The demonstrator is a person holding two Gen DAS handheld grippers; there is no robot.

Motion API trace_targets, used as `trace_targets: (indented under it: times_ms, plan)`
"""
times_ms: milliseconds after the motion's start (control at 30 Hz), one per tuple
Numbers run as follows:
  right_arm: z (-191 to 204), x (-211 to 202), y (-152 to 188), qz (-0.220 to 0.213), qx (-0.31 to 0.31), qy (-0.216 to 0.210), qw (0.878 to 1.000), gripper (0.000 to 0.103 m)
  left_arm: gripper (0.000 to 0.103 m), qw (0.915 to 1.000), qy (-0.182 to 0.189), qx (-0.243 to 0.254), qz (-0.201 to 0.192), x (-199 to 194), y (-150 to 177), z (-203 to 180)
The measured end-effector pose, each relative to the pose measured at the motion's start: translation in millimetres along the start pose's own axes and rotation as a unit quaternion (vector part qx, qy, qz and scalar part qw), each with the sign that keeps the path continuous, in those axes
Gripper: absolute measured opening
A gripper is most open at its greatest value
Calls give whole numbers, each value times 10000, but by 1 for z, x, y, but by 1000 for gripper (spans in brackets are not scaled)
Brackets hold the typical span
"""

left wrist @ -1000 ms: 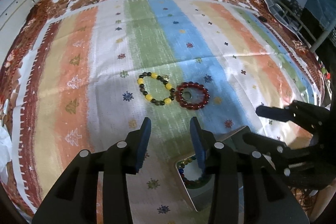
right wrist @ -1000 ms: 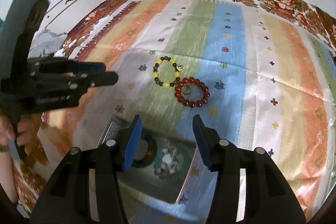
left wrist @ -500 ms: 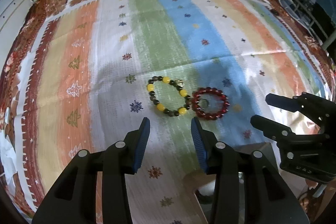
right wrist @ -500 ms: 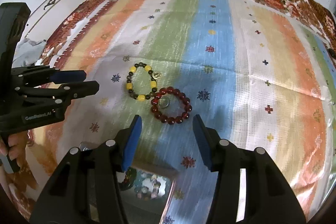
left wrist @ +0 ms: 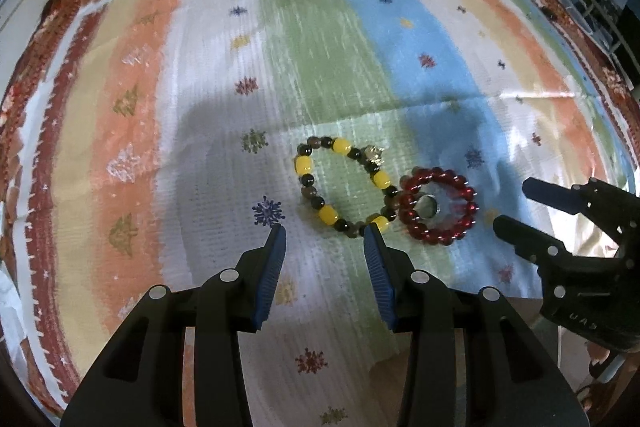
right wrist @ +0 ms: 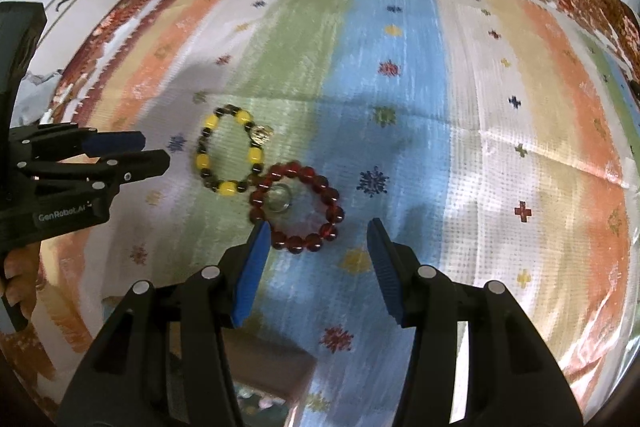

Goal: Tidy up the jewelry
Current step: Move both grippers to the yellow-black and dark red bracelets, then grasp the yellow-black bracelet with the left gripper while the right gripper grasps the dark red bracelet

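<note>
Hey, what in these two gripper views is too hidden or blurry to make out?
- Open box, right wrist view: mostly behind the right hand-held gripper, cut by the bottom edge; contents unreadable.
- Small silvery ring inside the dark red beaded bracelet: blurred, details unclear.
- Gold charm on the yellow-and-black beaded bracelet, left wrist view: too small.

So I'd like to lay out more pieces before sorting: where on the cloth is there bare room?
Free: the striped cloth beyond the yellow-and-black bracelet up to the floral border, and the stretch to the right of the red bead bracelet in the right wrist view. Crowded: the middle, where both bracelets touch, with a ring inside the red one.
</note>
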State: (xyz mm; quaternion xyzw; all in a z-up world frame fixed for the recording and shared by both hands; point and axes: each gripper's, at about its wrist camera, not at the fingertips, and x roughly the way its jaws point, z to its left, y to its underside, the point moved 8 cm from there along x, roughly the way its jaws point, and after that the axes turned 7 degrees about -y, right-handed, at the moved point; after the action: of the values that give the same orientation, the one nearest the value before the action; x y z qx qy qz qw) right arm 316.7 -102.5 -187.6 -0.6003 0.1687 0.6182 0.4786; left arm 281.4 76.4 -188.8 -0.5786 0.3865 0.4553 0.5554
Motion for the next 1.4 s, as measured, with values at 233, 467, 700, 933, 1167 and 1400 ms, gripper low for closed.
trace_targets:
  times_ms: [233, 467, 700, 933, 1167, 1400]
  plan:
    - [-5, 16, -3, 198, 78, -79, 9997, 52, 40, 9999, -29, 18, 169, 18, -5, 0]
    - [-13, 33, -5, 371, 165, -122, 9991, 44, 40, 9996, -26, 49, 262, 32, -14, -6]
    - [-21, 47, -6, 513, 154, -35, 9986, 44, 40, 9993, -35, 59, 361, 46, -18, -8]
    - [-20, 53, -8, 540, 32, 44, 9985, 42, 38, 9989, -127, 178, 410, 57, -16, -11]
    - [-22, 52, -6, 510, -2, 154, 9986, 15, 9, 9994, -44, 59, 344, 53, -16, -8]
    - [-14, 34, -11, 319, -83, 83, 9994, 15, 9, 9998, 171, 56, 121, 30, -20, -10]
